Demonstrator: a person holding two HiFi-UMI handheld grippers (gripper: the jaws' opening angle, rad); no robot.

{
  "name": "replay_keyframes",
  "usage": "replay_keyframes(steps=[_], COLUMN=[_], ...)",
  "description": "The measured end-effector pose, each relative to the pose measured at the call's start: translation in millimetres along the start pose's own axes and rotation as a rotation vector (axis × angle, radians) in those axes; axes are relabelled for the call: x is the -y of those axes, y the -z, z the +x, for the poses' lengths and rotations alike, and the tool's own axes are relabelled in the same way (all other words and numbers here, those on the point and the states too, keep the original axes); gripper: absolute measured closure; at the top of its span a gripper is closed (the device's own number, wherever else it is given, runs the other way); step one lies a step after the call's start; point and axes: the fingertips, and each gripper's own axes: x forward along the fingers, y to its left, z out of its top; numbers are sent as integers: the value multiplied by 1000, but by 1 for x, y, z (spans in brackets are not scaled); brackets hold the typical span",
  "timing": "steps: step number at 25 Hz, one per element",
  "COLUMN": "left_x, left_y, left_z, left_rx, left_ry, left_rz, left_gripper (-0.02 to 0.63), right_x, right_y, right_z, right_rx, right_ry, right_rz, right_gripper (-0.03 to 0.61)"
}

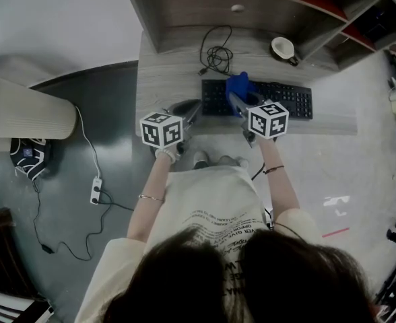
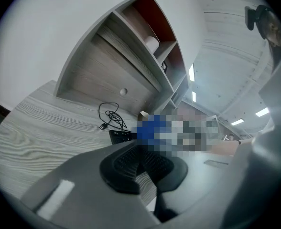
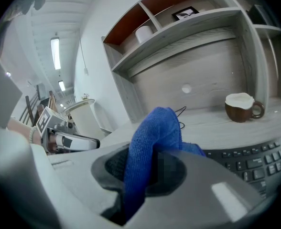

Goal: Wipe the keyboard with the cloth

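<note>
Off to the left, the left gripper (image 1: pixel 190 108) rests low over the desk (image 1: pixel 159 79), just beside the keyboard's left end. Its jaws are pressed together with nothing between them. I'd judge it could best help by bracing that near corner so the board does not slide under the wiping.

Moving right, the cloth (image 1: pixel 241 86) is a blue bundle pinched in the right gripper (image 1: pixel 238 101). In the right gripper view its fold stands up between the two pads and spills forward over them. From above, the bundle sits over the left part of the keyboard (image 1: pixel 282 99), at or just above the keys; I cannot tell whether it touches.

To do this stroke well, I think the person should tip the gripper so the loose fold meets the keys, not the hard jaw tips. They should then draw it lightly along the rows toward the right end, where most of the black keys lie uncovered. The grip looks deep enough that the cloth should not slip free.

Behind the board, a coiled cable (image 1: pixel 217 56) and a mug (image 1: pixel 283 48) stand well apart from the cloth.
</note>
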Motion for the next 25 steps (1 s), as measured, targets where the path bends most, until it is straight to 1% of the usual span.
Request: replay_keyframes(steps=[9, 25], left_x=[-7, -12], left_y=[-2, -1], left_z=[-12, -34], left_rx=[34, 80], left_ry=[-33, -84], left_rz=[-25, -24], left_gripper=[615, 617], right_x=[-17, -44], right_y=[-1, 0], right_z=[12, 30], right_rx=[-18, -33], right_ry=[-32, -78], right_rz=[-12, -26], right_gripper=[520, 520])
